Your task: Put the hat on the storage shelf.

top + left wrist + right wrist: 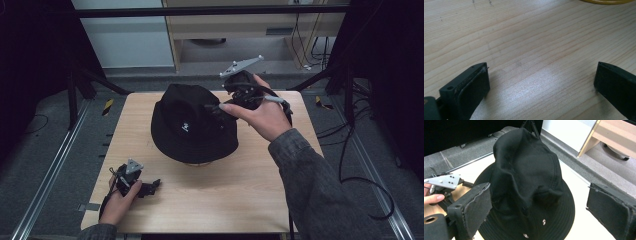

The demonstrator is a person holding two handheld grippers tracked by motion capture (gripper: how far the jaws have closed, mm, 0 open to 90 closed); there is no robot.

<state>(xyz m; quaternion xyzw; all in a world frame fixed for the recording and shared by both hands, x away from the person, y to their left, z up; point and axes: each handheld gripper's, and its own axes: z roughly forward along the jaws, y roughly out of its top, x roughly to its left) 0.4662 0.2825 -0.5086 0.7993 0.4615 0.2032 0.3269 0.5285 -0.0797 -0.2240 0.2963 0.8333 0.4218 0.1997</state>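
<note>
- Pale wood-grain bench (240,195), grey carpeted floor (45,150) around it, dark room.
- Black bucket hat (192,125) sits mid-bench.
- Left gripper (150,187) rests at near-left bench edge, jaws wide, empty.
- Right gripper (216,107) beside hat crown, jaws wide.

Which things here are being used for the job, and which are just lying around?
In use, as far as I can tell:
- black bucket hat
- right gripper, open beside the hat
- left gripper, open over the table

Just lying about:
- yellow thing peeking out under the hat
- cables on the floor
</note>
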